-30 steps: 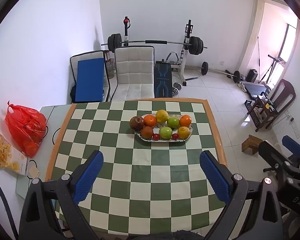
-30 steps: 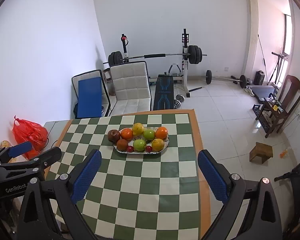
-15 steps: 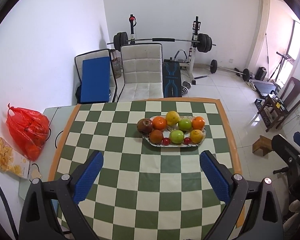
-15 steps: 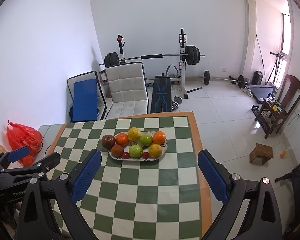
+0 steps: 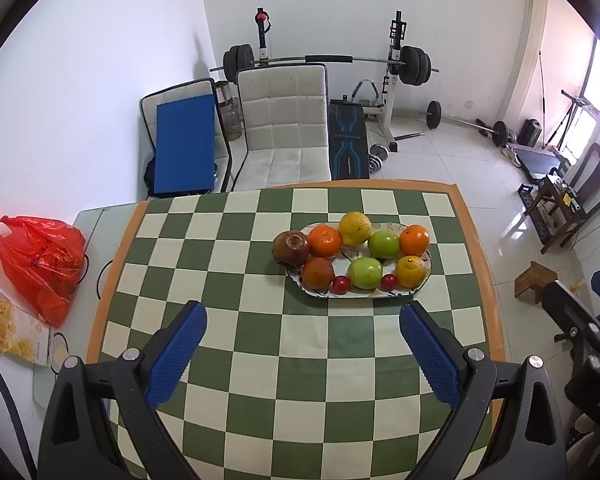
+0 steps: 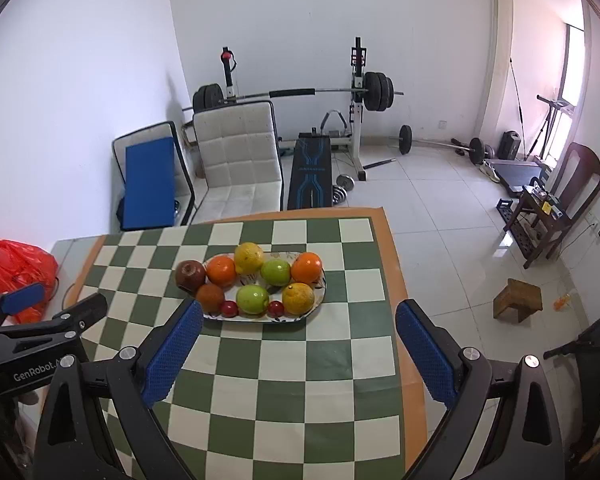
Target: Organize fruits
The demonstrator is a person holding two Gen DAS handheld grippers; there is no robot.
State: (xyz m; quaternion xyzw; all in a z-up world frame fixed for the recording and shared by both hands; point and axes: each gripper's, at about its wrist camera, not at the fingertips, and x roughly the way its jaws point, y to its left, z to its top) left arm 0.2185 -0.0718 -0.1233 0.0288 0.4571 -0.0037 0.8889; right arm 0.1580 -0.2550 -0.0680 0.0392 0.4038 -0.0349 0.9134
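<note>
An oval white plate (image 5: 324, 293) stands on the green-and-white checkered table (image 5: 292, 344), also in the right wrist view (image 6: 320, 289). It holds several fruits: a brown pomegranate (image 5: 290, 247), oranges (image 5: 325, 241), a yellow citrus (image 5: 354, 228), two green apples (image 5: 365, 273) and two small red fruits (image 5: 341, 284). My left gripper (image 5: 302, 350) is open and empty, above the table short of the plate. My right gripper (image 6: 298, 348) is open and empty, also short of the plate. The left gripper shows at the left of the right wrist view (image 6: 40, 320).
A red plastic bag (image 5: 40, 258) and a packet of snacks (image 5: 8, 330) lie on a side surface left of the table. A white chair (image 5: 284, 124) stands behind the table. Gym equipment (image 5: 324, 60) fills the back of the room. A small wooden stool (image 6: 518, 300) stands on the floor to the right.
Both grippers have moved so the plate of fruit sits closer and lower in view. Both stay open and empty.
</note>
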